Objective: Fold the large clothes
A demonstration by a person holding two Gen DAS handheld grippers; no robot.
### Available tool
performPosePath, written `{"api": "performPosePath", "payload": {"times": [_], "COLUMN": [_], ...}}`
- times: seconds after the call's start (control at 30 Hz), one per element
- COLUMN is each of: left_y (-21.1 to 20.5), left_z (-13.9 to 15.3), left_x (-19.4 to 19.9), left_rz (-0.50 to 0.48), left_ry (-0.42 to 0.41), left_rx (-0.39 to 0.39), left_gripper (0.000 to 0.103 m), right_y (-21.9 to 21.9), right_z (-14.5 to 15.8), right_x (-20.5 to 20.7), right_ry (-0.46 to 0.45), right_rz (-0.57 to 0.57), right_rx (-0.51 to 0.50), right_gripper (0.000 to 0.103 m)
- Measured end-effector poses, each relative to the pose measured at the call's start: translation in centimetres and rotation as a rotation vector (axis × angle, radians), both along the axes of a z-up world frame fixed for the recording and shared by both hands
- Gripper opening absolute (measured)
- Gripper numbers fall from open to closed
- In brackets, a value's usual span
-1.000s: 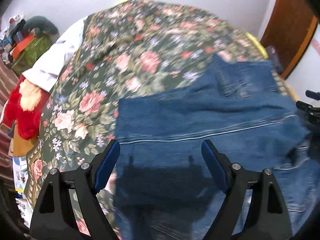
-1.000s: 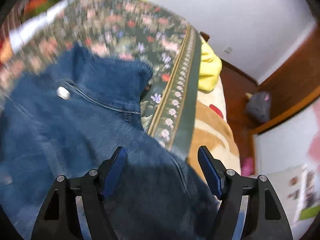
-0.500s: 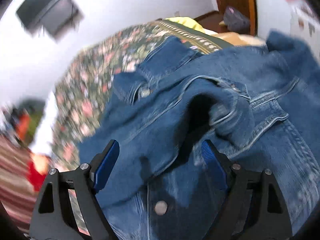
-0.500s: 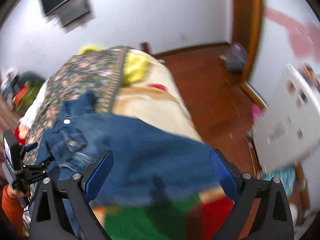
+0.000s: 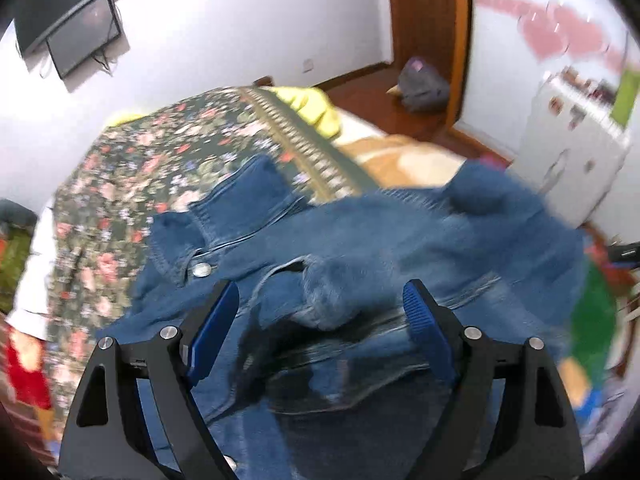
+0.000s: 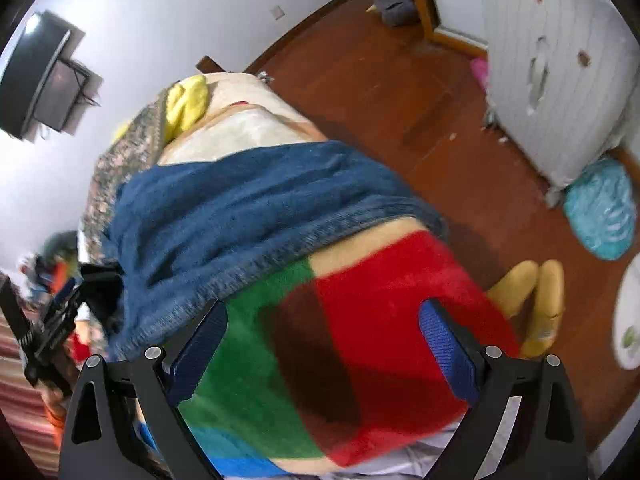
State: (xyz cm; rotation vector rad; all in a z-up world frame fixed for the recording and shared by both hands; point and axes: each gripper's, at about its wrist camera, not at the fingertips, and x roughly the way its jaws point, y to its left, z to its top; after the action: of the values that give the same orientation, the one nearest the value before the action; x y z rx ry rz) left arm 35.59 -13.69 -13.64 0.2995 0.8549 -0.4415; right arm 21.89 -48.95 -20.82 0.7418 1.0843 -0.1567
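Note:
A blue denim jacket (image 5: 360, 240) lies rumpled on the bed, with its collar and a metal button (image 5: 201, 269) toward the left. My left gripper (image 5: 320, 320) is open and empty just above the jacket's bunched front. In the right wrist view the jacket (image 6: 240, 216) drapes over the bed's side edge. My right gripper (image 6: 322, 334) is open and empty over a blanket of red and green blocks (image 6: 360, 320), just below the jacket's hem. The left gripper also shows in the right wrist view (image 6: 52, 320) at the far left.
A floral bedspread (image 5: 160, 152) covers the bed, with a yellow cloth (image 5: 312, 108) at its far end. A wooden floor (image 6: 400, 80), a white cabinet (image 6: 560, 60), a teal bag (image 6: 600, 208) and yellow slippers (image 6: 536, 292) lie to the right. A screen (image 5: 80, 28) hangs on the wall.
Both grippers have swung round to the right and pulled back. The jacket has gone from flat to rumpled. My right gripper has moved off the denim to over the colour-block blanket.

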Motion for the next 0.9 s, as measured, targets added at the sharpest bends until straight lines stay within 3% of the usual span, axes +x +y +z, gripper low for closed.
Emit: {"api": "performPosePath", "payload": {"times": [0.07, 0.13, 0.23, 0.37, 0.47, 0.53, 0.63, 0.73, 0.9], "left_y": [0.8, 1.6, 3.1, 5.8, 8.2, 9.5, 10.8, 10.4, 7.9], "left_z": [1.4, 2.4, 3.4, 2.6, 0.7, -1.1, -4.1, -6.1, -8.1], "left_x": [-0.4, -0.6, -0.3, 1.6, 3.6, 4.9, 6.3, 6.4, 4.9], "left_rz": [-0.011, -0.003, 0.053, 0.150, 0.234, 0.284, 0.326, 0.282, 0.206], "left_ry": [0.015, 0.009, -0.029, -0.030, 0.032, 0.087, 0.195, 0.291, 0.311], "left_rx": [-0.077, -0.103, -0.077, -0.028, -0.028, -0.016, -0.029, -0.081, -0.018], "left_gripper": [0.084, 0.085, 0.087, 0.088, 0.088, 0.088, 0.088, 0.088, 0.088], "right_y": [-0.2, -0.7, -1.0, -1.3, -1.5, -1.6, -1.9, -2.1, -1.7], "right_z": [-0.3, -1.1, -2.5, -4.1, -4.6, -4.7, -4.2, -2.0, 2.9], "right_x": [1.1, 2.4, 4.4, 6.2, 7.3, 8.1, 8.7, 8.3, 8.3], "right_ry": [-0.019, -0.021, -0.027, -0.013, -0.004, -0.001, -0.011, -0.088, -0.215], "right_rz": [0.003, 0.000, -0.019, -0.043, -0.075, -0.099, -0.115, -0.111, -0.089], "right_rx": [0.041, 0.104, 0.169, 0.176, 0.131, 0.096, 0.075, 0.046, -0.019], "right_gripper": [0.096, 0.096, 0.096, 0.090, 0.073, 0.055, 0.040, 0.028, 0.022]}}
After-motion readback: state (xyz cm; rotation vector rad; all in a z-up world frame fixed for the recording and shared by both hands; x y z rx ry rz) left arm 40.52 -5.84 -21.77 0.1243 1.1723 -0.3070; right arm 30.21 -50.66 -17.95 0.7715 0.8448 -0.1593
